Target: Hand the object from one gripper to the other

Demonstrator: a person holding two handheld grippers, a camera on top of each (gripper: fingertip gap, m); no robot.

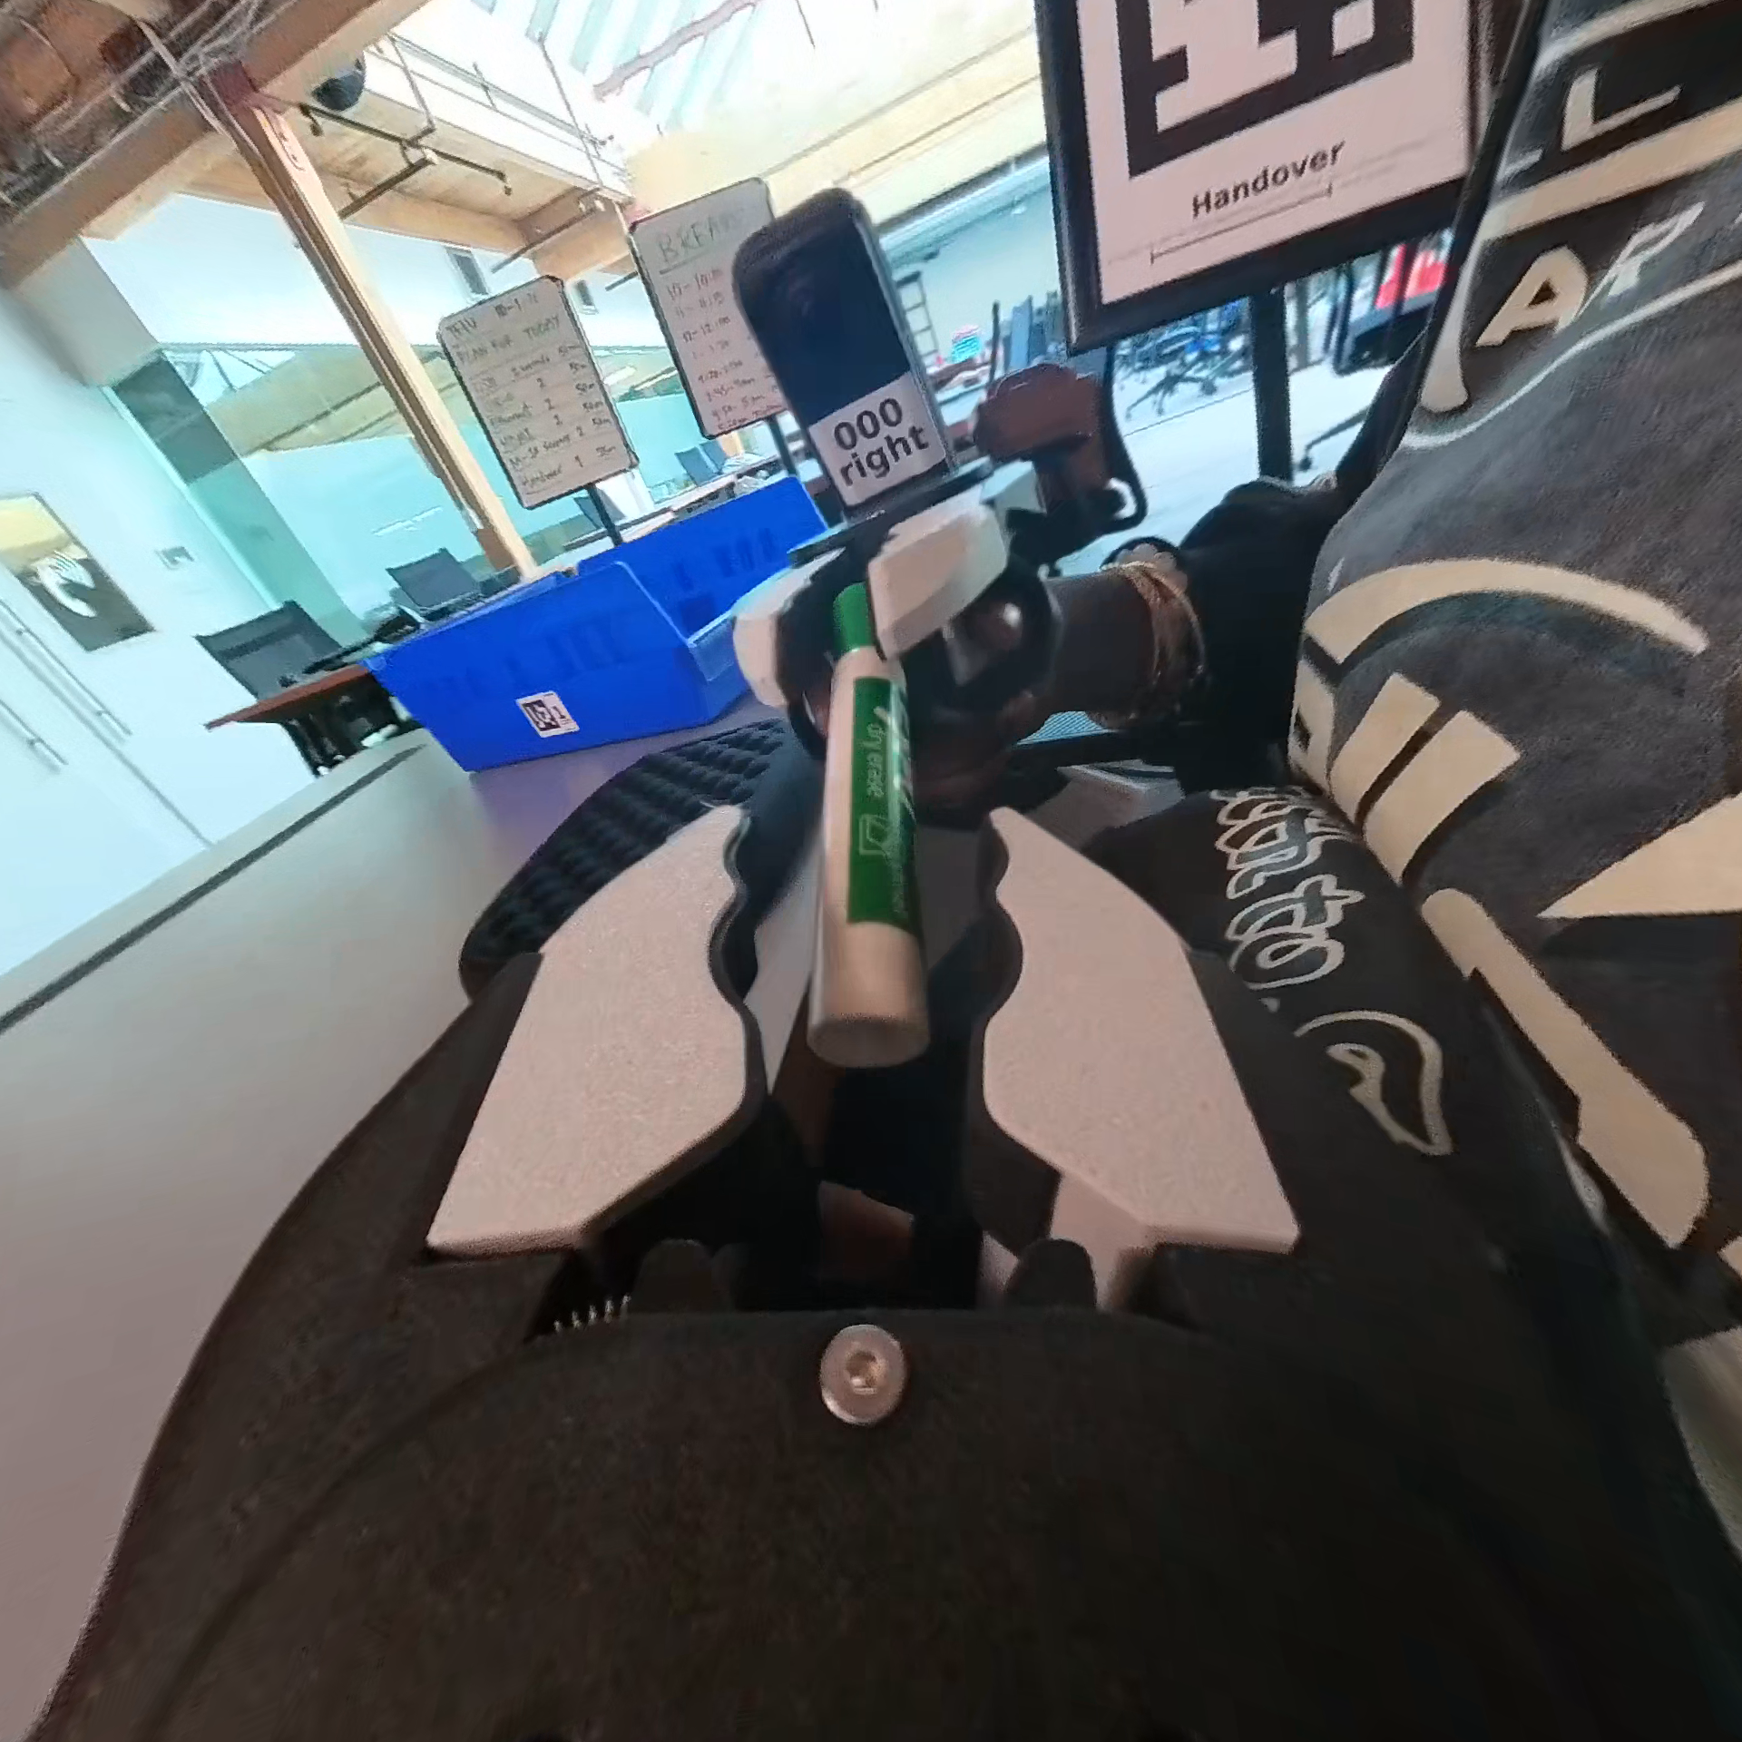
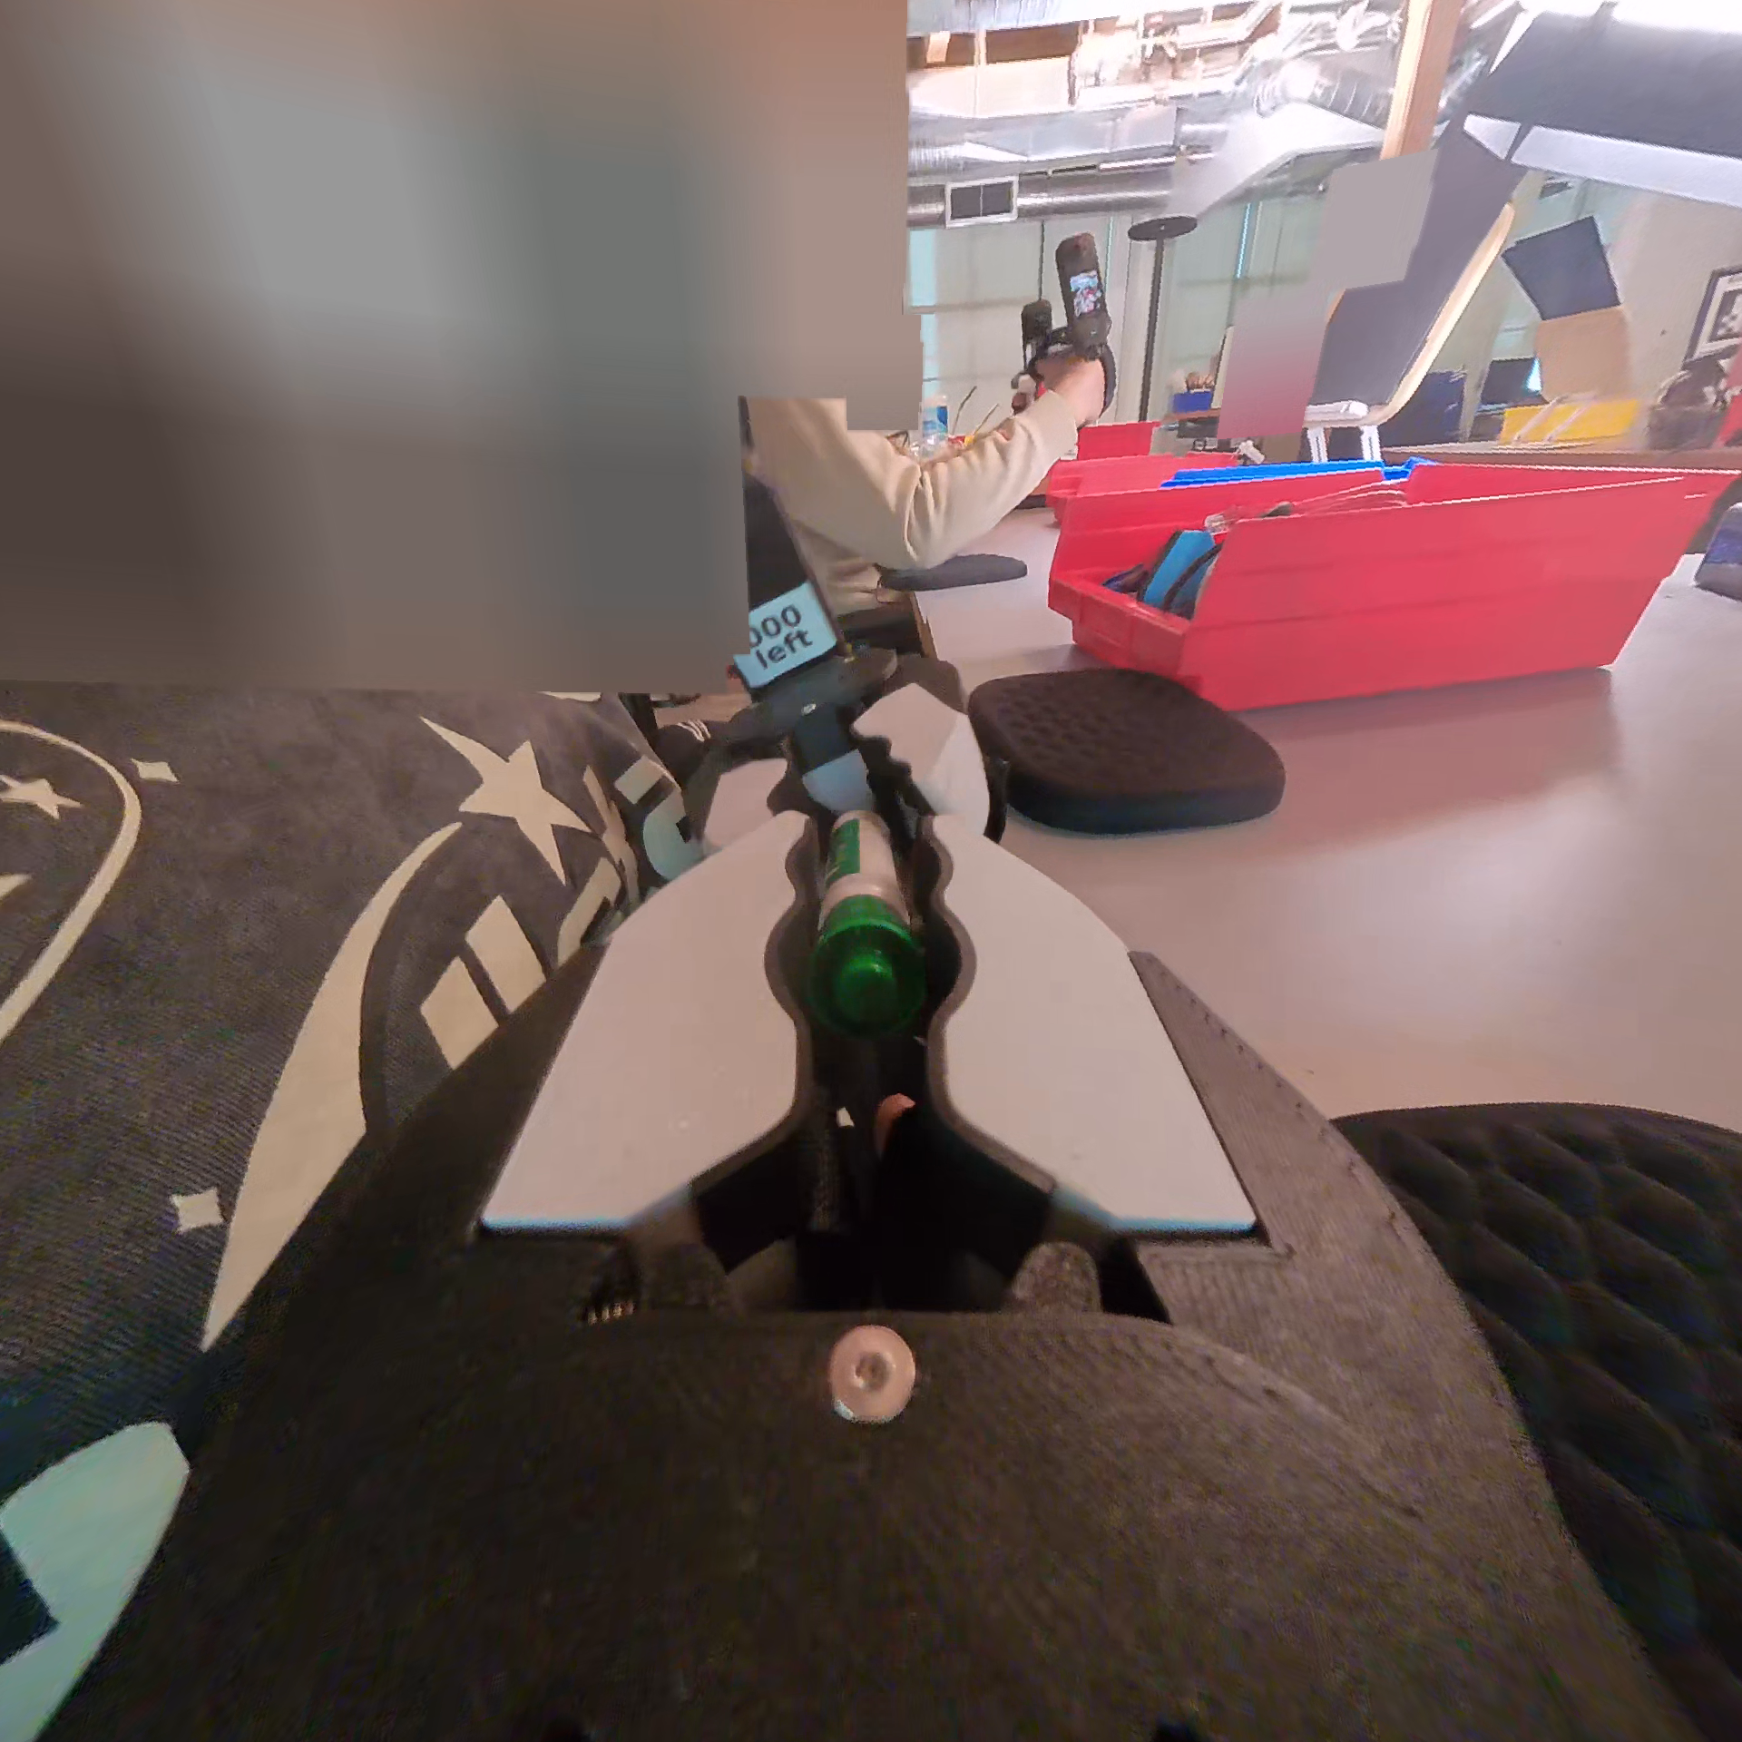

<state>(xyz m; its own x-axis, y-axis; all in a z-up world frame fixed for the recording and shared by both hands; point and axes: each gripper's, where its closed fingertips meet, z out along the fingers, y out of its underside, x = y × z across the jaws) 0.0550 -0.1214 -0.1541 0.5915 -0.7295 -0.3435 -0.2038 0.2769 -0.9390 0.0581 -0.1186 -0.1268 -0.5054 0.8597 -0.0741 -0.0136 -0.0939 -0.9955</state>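
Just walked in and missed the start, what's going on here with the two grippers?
A person is passing a green dry-erase marker between two handheld grippers above a grey table. The right gripper is closed on the capped end. The left gripper has its fingers around the white butt end, but visible gaps remain on both sides, so it looks open. Whether it is arriving or letting go cannot be told. Blue bins and red bins sit behind.
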